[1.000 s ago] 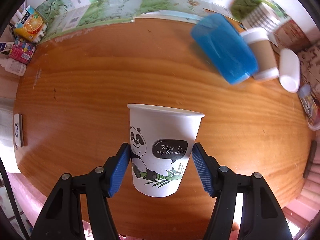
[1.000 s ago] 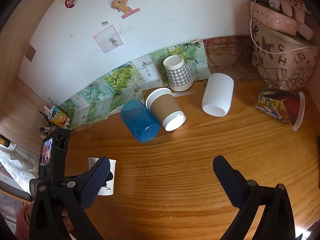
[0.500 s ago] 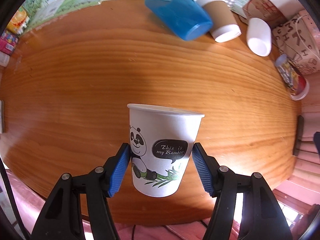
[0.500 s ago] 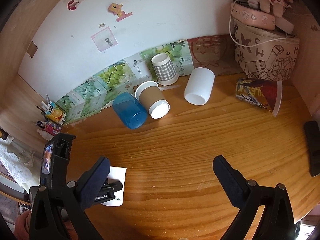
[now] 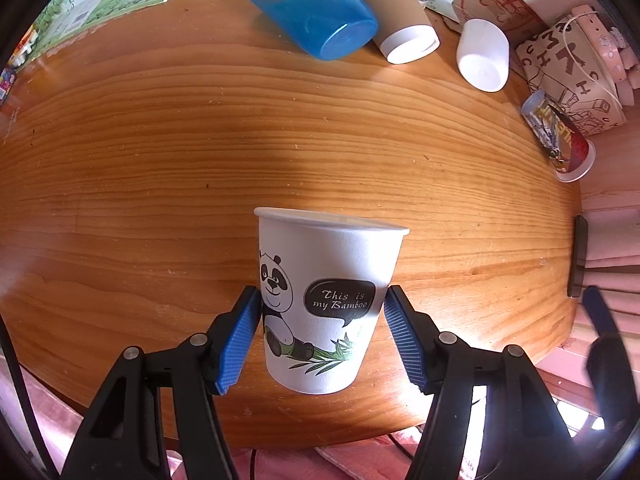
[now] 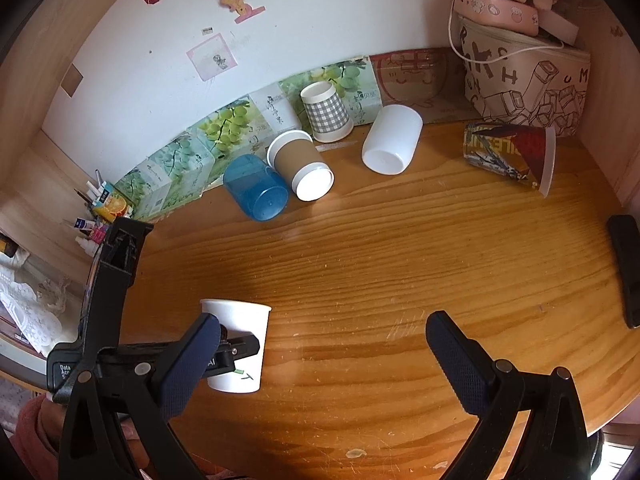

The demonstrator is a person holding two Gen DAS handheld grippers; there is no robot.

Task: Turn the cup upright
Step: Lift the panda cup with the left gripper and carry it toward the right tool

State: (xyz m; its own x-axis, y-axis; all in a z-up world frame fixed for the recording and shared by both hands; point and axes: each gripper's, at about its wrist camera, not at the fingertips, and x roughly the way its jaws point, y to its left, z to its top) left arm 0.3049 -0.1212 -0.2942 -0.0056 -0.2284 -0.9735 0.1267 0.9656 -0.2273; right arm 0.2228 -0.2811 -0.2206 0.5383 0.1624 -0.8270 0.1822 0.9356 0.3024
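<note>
The base of the panda cup (image 5: pixel 326 300) could not be judged against the wooden table (image 5: pixel 160 160): in the left wrist view the underside showed only as a shaded edge above the near table rim, so contact or clearance could not be told. In the right wrist view much of the cup's (image 6: pixel 236 344) lower wall was covered by a finger of the left gripper and by the right gripper's own dark pad, and only a scrap of green print could be read. The interior was not visible from either camera. A dark flat object (image 6: pixel 626 268) at the far right table edge was cut off and could not be identified.

The cup was seen as a white paper cup with a rolled rim, printed with a seated panda, bamboo leaves and a black speech bubble reading "This is my Bamboo". It was held near the front edge of the table, well apart from the blue cup (image 5: pixel 316 8), brown sleeved cup (image 5: pixel 400 16), white cup (image 5: pixel 482 56) and printed cup (image 5: pixel 560 140) lying on their sides along the back, with a checked cup (image 6: pixel 326 112) inverted there.

The long axis stood vertical, mouth upward, narrow base downward.

The left gripper (image 5: pixel 320 338) was clamped on the lower half of the cup, its blue pads pressed to opposite sides. The right gripper (image 6: pixel 320 344) was spread wide, with nothing between its fingers
</note>
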